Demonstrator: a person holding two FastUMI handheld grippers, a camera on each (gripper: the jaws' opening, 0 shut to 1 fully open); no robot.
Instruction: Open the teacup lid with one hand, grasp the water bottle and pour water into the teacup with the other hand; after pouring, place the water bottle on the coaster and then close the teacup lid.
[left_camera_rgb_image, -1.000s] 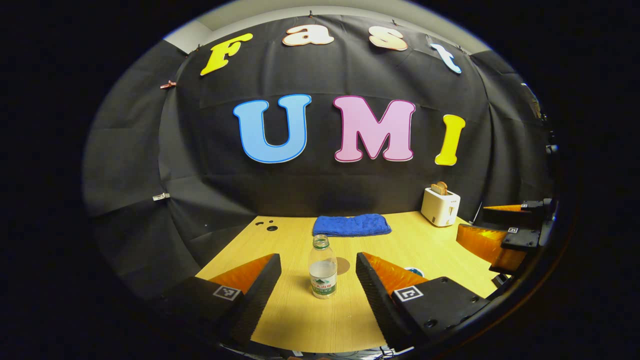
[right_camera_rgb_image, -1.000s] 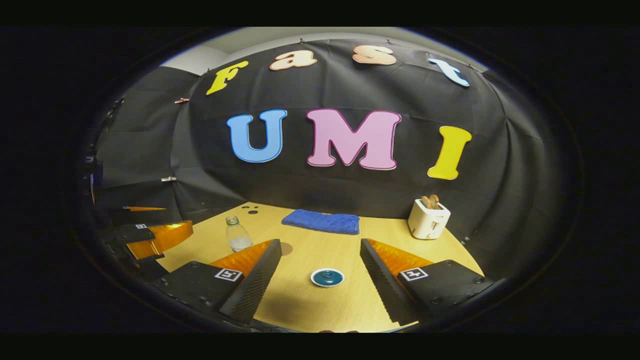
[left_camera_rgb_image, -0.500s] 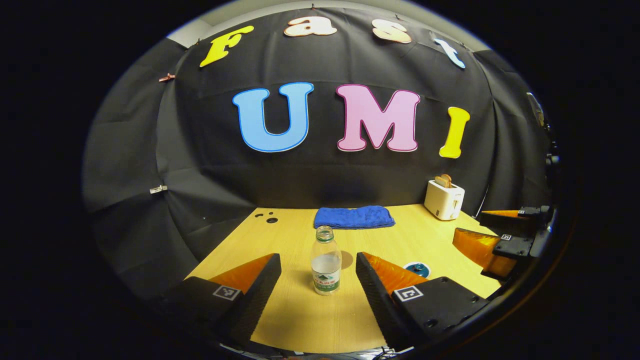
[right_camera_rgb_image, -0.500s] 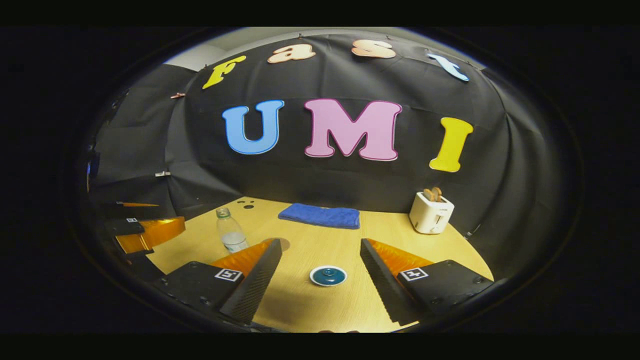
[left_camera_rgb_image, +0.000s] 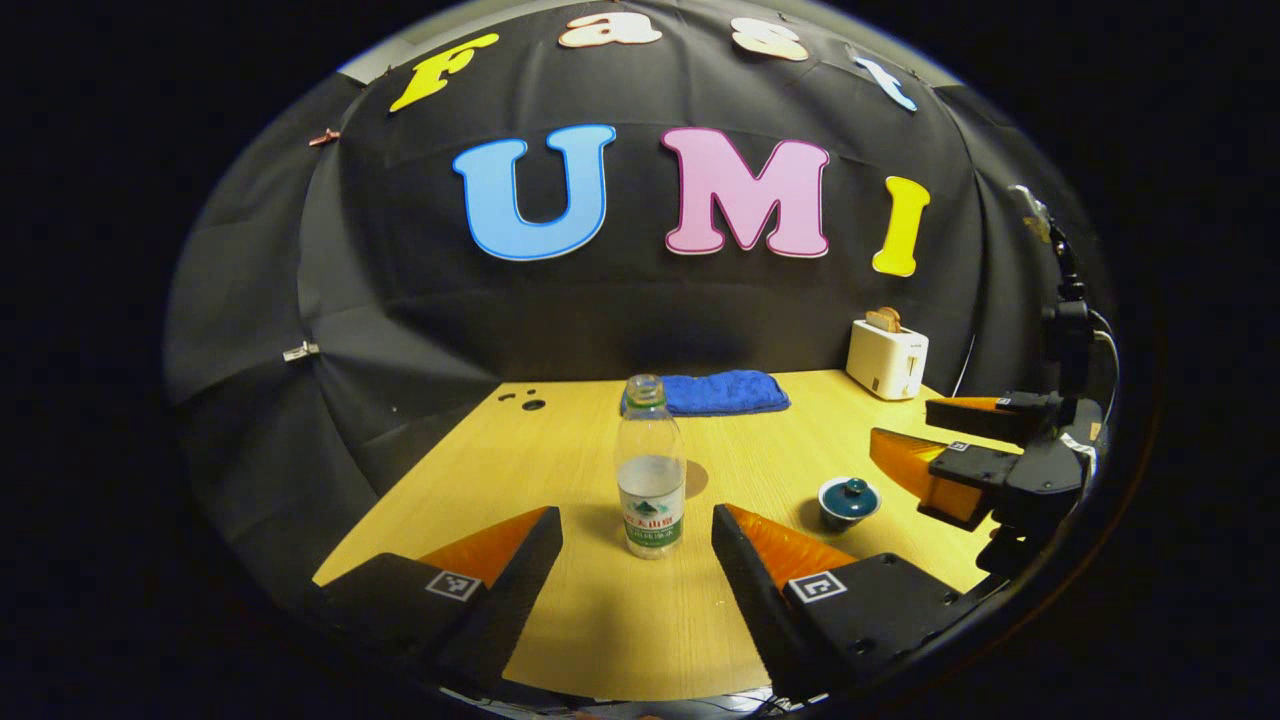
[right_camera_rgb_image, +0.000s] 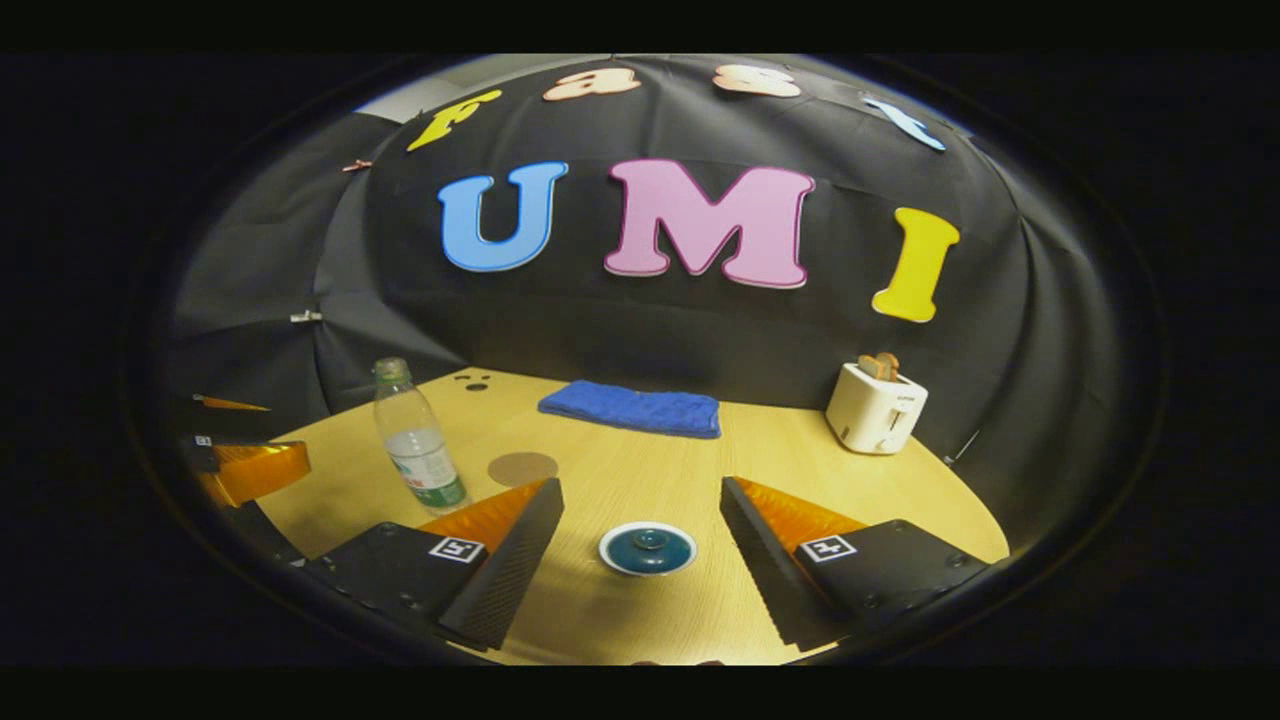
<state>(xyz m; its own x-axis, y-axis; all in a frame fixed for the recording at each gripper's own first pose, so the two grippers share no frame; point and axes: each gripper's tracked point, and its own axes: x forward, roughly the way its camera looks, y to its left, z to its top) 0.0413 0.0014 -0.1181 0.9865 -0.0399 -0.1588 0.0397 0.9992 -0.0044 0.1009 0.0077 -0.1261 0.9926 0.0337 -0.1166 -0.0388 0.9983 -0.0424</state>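
Note:
A clear water bottle (left_camera_rgb_image: 650, 470) with a green label stands upright on the wooden table, just beyond my open left gripper (left_camera_rgb_image: 637, 545) and centred between its fingers. A round brown coaster (right_camera_rgb_image: 522, 467) lies behind the bottle (right_camera_rgb_image: 417, 440). The teal teacup (left_camera_rgb_image: 848, 500) with its knobbed lid (right_camera_rgb_image: 647, 547) on sits to the right. My right gripper (right_camera_rgb_image: 640, 545) is open, its fingers on either side of the teacup and short of it. That right gripper (left_camera_rgb_image: 960, 455) also appears at the right edge of the left gripper view, and the left gripper (right_camera_rgb_image: 245, 455) at the left edge of the right gripper view.
A folded blue towel (left_camera_rgb_image: 720, 392) lies at the back of the table (left_camera_rgb_image: 560, 470) by the black cloth wall. A white toaster (right_camera_rgb_image: 875, 415) with toast stands at the back right. Small dark holes (left_camera_rgb_image: 525, 402) mark the table's far left.
Both grippers have come lower and closer to the table. The bottle and the teacup look nearer and larger. Both grippers stay open.

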